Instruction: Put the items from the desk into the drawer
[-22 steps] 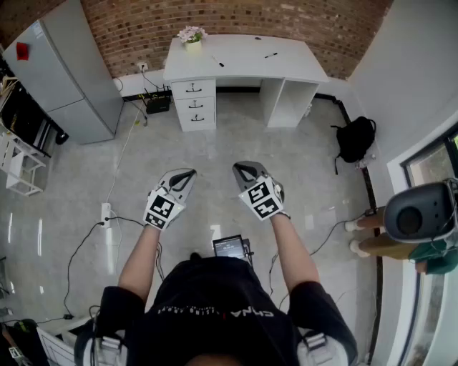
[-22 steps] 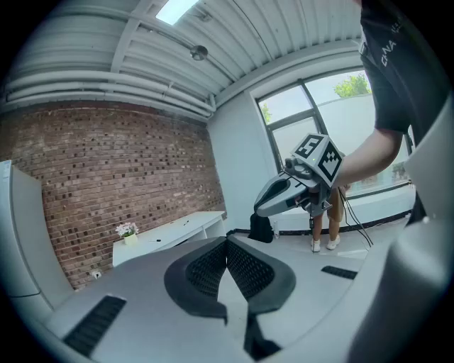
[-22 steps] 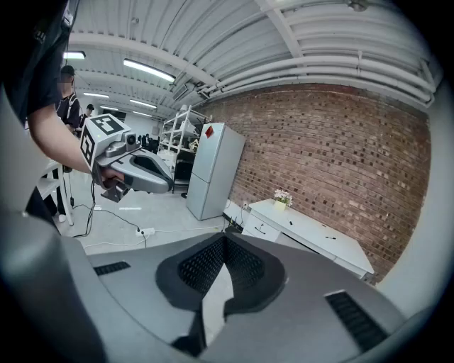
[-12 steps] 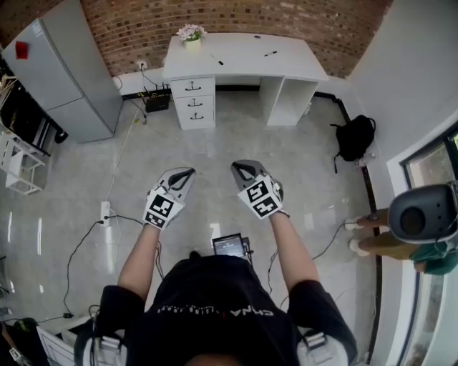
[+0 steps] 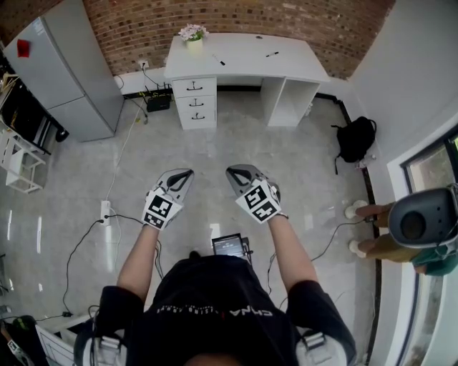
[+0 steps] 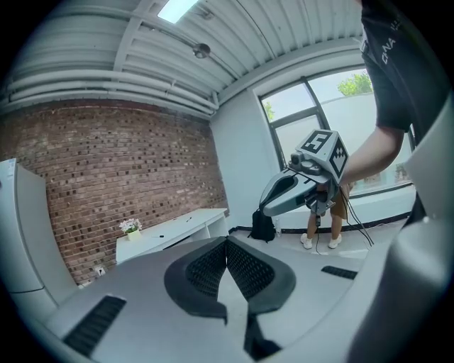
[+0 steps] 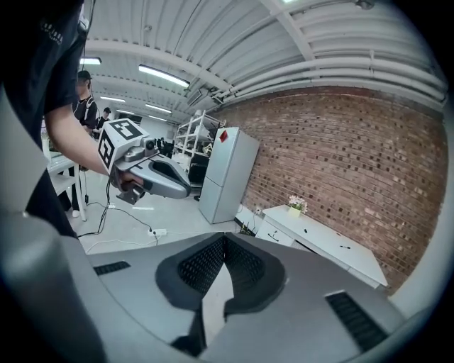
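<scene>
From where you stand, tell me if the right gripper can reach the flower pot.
Probably not: the right gripper hangs over the floor, well short of the desk where the flower pot stands. Nothing seems to block the walk.

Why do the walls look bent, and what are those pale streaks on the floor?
Head view: a wide lens bows the brick wall and desk; the glossy floor reflects light. Left gripper view: fisheye, dark corners, window glaring. Right gripper view: same curved rim.
</scene>
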`<state>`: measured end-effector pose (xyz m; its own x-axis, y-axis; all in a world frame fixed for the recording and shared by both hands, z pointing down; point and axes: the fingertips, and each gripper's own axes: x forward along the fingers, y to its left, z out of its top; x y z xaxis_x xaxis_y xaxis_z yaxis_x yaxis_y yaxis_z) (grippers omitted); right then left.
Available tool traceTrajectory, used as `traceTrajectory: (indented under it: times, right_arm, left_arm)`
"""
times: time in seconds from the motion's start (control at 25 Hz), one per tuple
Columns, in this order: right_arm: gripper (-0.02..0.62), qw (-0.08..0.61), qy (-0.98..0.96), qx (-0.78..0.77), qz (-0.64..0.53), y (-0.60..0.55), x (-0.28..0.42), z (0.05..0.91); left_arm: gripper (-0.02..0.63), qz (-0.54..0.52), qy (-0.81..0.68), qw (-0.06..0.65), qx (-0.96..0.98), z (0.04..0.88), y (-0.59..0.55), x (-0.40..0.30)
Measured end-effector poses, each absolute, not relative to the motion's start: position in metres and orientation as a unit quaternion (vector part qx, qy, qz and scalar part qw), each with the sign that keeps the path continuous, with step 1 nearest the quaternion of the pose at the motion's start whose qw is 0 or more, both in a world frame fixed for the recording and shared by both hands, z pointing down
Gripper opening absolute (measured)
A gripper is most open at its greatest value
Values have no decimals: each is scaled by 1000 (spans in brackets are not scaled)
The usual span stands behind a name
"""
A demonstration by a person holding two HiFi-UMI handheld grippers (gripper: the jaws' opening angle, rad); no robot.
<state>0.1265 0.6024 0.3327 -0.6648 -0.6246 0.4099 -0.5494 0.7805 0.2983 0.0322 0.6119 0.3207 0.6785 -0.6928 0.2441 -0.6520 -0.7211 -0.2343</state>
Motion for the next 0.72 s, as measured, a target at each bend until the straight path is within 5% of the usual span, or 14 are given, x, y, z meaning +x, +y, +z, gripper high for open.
traceTrajectory:
  times: [0.72]
  right_arm:
    - [15,268,-894,356,-41,585,162,348]
  left_arm:
    - [12,-184,363,68,-911,329,609,56]
